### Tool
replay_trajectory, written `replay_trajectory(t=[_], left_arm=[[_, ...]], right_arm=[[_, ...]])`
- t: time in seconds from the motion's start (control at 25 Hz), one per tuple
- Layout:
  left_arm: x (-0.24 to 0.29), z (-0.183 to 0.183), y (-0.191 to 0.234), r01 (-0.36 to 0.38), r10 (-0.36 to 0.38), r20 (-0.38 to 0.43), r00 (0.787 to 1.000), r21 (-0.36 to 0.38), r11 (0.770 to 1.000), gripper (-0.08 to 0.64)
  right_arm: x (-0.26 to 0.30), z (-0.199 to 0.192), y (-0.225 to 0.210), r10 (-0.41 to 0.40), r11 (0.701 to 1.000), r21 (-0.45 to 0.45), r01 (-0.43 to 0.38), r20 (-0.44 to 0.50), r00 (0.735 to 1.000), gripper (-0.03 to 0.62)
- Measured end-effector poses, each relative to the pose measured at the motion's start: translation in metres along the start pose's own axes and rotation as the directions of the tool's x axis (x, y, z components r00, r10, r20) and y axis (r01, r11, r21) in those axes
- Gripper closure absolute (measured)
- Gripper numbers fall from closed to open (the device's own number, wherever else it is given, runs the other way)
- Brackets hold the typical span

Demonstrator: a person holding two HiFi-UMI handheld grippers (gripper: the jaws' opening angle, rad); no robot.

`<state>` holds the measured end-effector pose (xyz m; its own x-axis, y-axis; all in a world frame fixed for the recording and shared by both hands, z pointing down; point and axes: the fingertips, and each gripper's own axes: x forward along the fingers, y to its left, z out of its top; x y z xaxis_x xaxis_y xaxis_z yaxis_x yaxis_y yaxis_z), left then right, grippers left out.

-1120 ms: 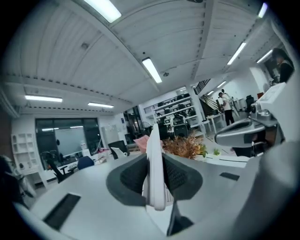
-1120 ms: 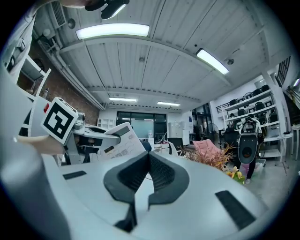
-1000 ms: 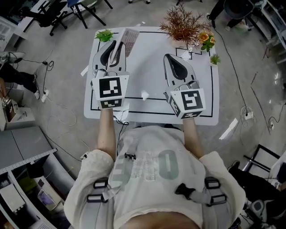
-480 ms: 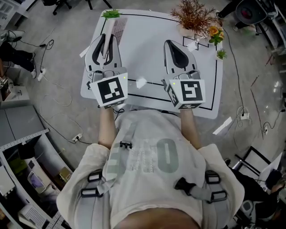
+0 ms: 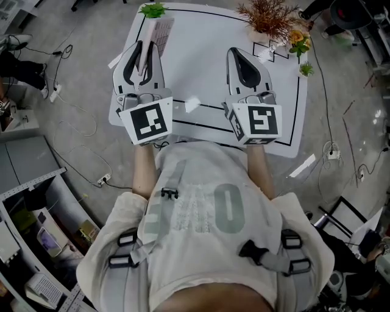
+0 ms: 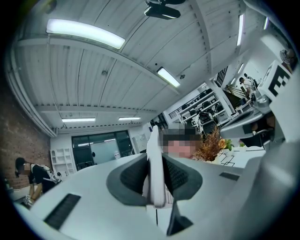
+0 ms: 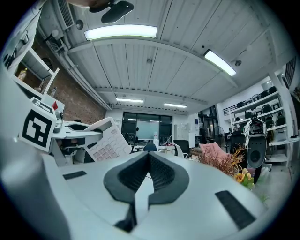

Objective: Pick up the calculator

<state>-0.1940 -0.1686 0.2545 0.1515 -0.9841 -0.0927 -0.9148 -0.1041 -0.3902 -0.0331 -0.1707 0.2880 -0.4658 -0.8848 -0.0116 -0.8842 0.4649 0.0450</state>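
The calculator (image 5: pixel 156 35) is white with pale keys. It sticks out past the tips of my left gripper (image 5: pixel 142 53), which is shut on it over the left side of the white table (image 5: pixel 201 61). In the left gripper view the calculator (image 6: pixel 155 164) stands edge-on between the dark pads, lifted off the table. The right gripper view shows the calculator (image 7: pixel 107 141) from the side, tilted, keys facing me. My right gripper (image 5: pixel 241 60) hovers over the table's right half, shut, with nothing between its pads (image 7: pixel 159 174).
At the table's far edge stand a small green plant (image 5: pixel 152 10), a dried brown bush (image 5: pixel 268 15) and orange flowers (image 5: pixel 297 40). A white paper scrap (image 5: pixel 192 104) lies between the grippers. Cables and chair legs are on the floor around the table.
My left gripper has carried the calculator leftward, toward the table's left edge. The right gripper has barely shifted. The head view has tilted a little.
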Motion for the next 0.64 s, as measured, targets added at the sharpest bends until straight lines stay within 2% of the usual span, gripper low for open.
replay_trajectory(t=[0.32,0.64], left_arm=[[0.0027,-0.0021,0.0033,0.001,-0.001,-0.004,1.0,0.005,1.0,0.469],[0.0029,-0.0029,0.0051,0.018,-0.018,-0.003,1.0,-0.029,0.999,0.469]], right_arm=[[0.0044,-0.0062,0.004,0.021,1.0,-0.012,-0.021,-0.02,1.0,0.584],[0.0064,-0.0058,0.01,0.039,0.999,-0.016,-0.04,-0.025,0.999,0.584]])
